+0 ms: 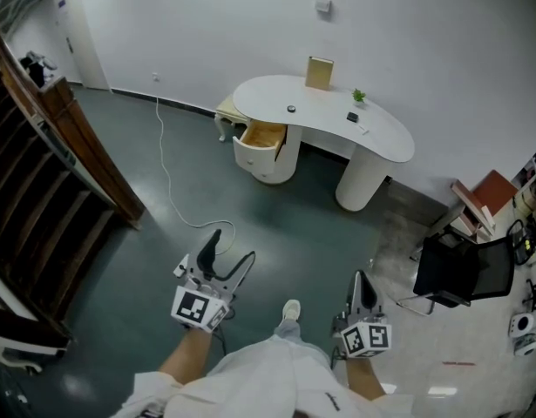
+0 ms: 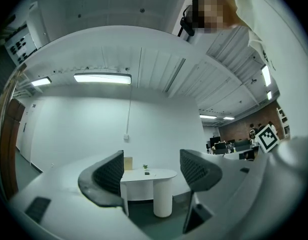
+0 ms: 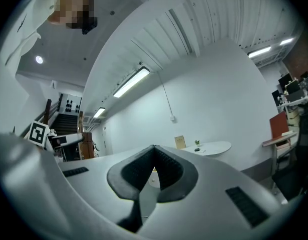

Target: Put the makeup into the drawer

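A white curved desk (image 1: 385, 142) stands far ahead by the wall, its wooden drawer (image 1: 263, 135) pulled open. On the desktop lie small dark items (image 1: 352, 117), one of them round (image 1: 291, 109); which are makeup I cannot tell. My left gripper (image 1: 226, 249) is low in the head view, far from the desk, open with nothing between its fingers. In the left gripper view the desk (image 2: 161, 175) shows between the spread jaws of the left gripper (image 2: 151, 171). My right gripper (image 1: 362, 279) is shut and empty; in the right gripper view the right gripper (image 3: 154, 159) has its pads together.
A dark wooden staircase (image 1: 41, 172) fills the left side. A white cable (image 1: 167, 181) trails over the green floor. A black chair (image 1: 464, 273) and shelves stand at the right. On the desk are a small plant (image 1: 359, 97) and a brown board (image 1: 319, 72).
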### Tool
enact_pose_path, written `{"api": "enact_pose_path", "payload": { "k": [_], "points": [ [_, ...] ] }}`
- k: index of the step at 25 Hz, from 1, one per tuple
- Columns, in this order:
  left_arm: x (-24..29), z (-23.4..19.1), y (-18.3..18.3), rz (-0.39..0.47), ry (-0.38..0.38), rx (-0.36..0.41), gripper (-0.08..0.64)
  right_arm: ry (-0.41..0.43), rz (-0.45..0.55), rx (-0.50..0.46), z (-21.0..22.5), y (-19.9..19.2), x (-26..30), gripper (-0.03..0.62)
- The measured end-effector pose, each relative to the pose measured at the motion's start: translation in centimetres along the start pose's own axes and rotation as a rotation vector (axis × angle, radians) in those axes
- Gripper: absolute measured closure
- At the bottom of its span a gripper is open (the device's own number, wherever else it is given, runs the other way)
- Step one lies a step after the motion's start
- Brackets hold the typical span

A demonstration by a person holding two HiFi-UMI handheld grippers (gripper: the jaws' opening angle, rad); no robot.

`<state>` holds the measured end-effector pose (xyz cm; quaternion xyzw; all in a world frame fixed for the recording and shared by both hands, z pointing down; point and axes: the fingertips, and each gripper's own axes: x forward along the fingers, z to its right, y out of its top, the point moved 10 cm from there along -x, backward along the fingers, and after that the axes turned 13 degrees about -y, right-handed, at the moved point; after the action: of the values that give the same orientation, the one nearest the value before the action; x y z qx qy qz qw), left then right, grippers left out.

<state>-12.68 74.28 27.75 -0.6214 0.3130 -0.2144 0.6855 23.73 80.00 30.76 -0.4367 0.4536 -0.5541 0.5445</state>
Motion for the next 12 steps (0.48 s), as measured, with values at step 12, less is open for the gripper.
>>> {"api": "enact_pose_path", "payload": {
  "k": [12],
  "points": [
    [13.5, -5.9, -2.4, -0.016, 0.013, -0.002, 0.221, 0.035, -0.025, 0.001, 5.6, 0.7, 13.6, 0.575]
  ]
}}
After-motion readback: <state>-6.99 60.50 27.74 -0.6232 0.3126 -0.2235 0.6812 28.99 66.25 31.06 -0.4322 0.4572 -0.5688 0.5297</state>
